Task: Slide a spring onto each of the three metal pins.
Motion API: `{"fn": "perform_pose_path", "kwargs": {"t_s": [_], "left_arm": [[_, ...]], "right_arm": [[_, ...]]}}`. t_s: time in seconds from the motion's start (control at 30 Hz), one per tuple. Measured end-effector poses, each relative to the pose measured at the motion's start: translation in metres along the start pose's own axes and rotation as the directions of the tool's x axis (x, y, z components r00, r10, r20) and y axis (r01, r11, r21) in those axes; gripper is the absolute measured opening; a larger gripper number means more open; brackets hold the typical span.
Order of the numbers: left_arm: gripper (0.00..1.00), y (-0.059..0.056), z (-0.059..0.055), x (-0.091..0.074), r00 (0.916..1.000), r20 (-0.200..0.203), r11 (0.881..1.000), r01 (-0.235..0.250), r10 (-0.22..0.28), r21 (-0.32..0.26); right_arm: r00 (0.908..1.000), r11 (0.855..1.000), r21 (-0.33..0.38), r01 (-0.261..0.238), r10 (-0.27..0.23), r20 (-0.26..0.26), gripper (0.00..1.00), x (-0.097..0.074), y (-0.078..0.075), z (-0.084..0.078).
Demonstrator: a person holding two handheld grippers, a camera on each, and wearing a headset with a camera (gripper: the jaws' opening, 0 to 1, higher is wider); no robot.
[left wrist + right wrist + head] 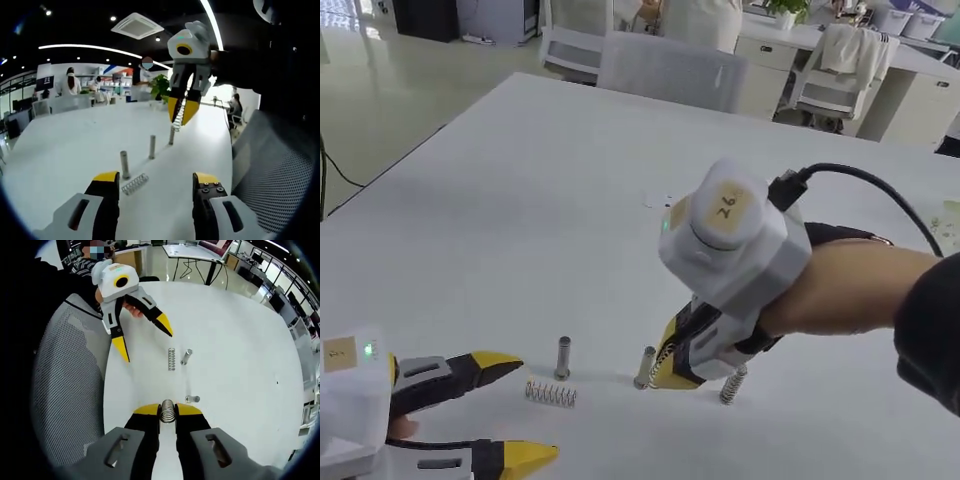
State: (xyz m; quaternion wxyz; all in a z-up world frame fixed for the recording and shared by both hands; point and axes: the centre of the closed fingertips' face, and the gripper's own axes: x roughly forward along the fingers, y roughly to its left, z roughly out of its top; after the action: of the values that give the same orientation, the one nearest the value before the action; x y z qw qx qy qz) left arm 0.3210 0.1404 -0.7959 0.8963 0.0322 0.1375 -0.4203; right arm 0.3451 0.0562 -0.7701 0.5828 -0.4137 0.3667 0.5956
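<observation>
While clamping the spring [168,411] in the right gripper [670,372] beside the middle pin [646,367], treat as light, squashy: hold gently, lower end free; left gripper [155,177] open, empty, nearby.

Open office around our white worktop [470,200]
We see a grey chair [670,70] at its far edge, a glossy pale floor [380,90], white desks [915,95] beyond, and curved ceiling light strips [100,48] overhead.
</observation>
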Motion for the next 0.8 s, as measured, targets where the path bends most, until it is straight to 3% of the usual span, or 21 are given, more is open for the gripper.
{"fn": "perform_pose_path", "kwargs": {"t_s": [0.4,0.8], "left_arm": [[0.63,0.003,-0.003,-0.004,0.9999,0.0,1.0,-0.016,0.016,-0.017],[0.66,0.001,-0.004,-0.004,0.9998,0.005,1.0,-0.017,0.017,-0.025]], "right_arm": [[0.9987,0.999,-0.01,0.046,-0.047,-0.021,0.09,0.001,-0.02,-0.001],[0.995,0.996,-0.031,0.088,-0.09,-0.044,0.09,0.013,-0.042,-0.003]]}}
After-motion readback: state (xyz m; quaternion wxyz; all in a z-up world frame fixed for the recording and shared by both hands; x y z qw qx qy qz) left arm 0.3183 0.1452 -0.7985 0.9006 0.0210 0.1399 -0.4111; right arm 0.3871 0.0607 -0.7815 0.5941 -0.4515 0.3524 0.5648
